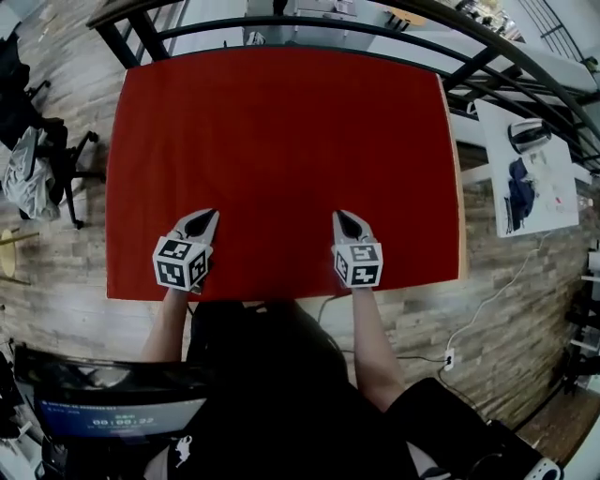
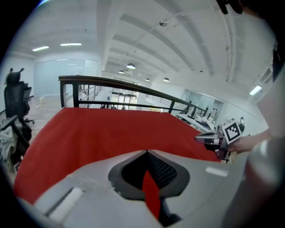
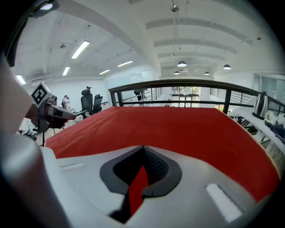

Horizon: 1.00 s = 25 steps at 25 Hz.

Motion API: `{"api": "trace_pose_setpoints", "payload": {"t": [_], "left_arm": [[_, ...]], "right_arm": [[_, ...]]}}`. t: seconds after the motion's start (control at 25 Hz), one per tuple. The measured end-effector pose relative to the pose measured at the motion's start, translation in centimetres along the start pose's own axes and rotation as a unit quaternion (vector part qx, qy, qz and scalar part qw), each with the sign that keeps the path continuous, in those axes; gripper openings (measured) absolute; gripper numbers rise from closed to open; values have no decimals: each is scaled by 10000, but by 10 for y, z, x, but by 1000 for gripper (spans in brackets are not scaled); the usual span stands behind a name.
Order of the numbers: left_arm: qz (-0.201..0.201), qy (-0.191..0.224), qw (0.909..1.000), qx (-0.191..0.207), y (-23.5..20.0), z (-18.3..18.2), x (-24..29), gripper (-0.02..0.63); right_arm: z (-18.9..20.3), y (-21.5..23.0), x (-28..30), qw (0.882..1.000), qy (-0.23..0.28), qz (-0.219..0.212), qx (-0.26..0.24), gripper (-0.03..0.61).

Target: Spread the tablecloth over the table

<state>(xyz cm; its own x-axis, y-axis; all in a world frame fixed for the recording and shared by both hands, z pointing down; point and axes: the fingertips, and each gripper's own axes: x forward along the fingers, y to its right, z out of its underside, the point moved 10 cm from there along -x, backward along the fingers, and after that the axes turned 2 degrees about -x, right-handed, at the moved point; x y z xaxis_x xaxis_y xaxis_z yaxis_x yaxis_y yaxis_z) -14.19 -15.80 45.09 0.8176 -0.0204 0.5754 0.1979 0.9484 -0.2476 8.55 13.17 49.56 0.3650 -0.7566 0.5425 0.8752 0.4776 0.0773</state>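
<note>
As the head view looks down, the red tablecloth (image 1: 281, 159) lies flat across the table (image 1: 460, 187) and fills the middle of the frame, with a black railing (image 1: 309, 28) along the top. Both grippers sit side by side near its lower edge, the left gripper (image 1: 204, 217) left of centre and the right gripper (image 1: 343, 219) right of centre, tips aimed up the frame. In the left gripper view, the left gripper (image 2: 147, 153) has its jaws closed on a narrow strip of the tablecloth (image 2: 111, 129), and the right gripper (image 2: 198, 138) shows at middle right. In the right gripper view, the right gripper (image 3: 143, 149) likewise pinches a red sliver of the tablecloth (image 3: 187, 129), and the left gripper (image 3: 71, 114) shows at middle left
</note>
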Motion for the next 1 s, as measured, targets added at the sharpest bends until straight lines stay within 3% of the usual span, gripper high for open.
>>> {"api": "trace_pose_setpoints", "payload": {"t": [0.12, 0.2, 0.36, 0.44, 0.6, 0.68, 0.84, 1.0], "left_arm": [[-500, 101, 9936, -1004, 0, 32, -2, 6], [-935, 124, 9861, -1366, -11, 44, -6, 6], [-1700, -369, 9816, -792, -49, 54, -5, 25], [-1893, -611, 9782, -590, -72, 59, 2, 67], [-2109, -971, 9726, -86, -99, 64, 21, 52], [-2045, -954, 9741, -134, -101, 67, 28, 12], [-2051, -819, 9741, -492, -96, 71, 30, 8], [-2119, -726, 9730, -559, -95, 70, 33, 0]], "right_arm": [[19, 21, 3, 9992, -301, 188, 186, 8], [28, 34, 4, 9975, -405, 444, 361, 9], [34, 55, 12, 9917, -564, 1044, 492, 8], [40, 64, 13, 9861, -731, 1406, 507, 9], [52, 75, 10, 9712, -1095, 1939, 850, 8], [59, 78, 14, 9655, -1253, 2032, 1039, 8], [65, 81, 15, 9616, -1310, 2138, 1116, 8], [63, 91, 16, 9614, -1127, 2079, 1408, 9]]}}
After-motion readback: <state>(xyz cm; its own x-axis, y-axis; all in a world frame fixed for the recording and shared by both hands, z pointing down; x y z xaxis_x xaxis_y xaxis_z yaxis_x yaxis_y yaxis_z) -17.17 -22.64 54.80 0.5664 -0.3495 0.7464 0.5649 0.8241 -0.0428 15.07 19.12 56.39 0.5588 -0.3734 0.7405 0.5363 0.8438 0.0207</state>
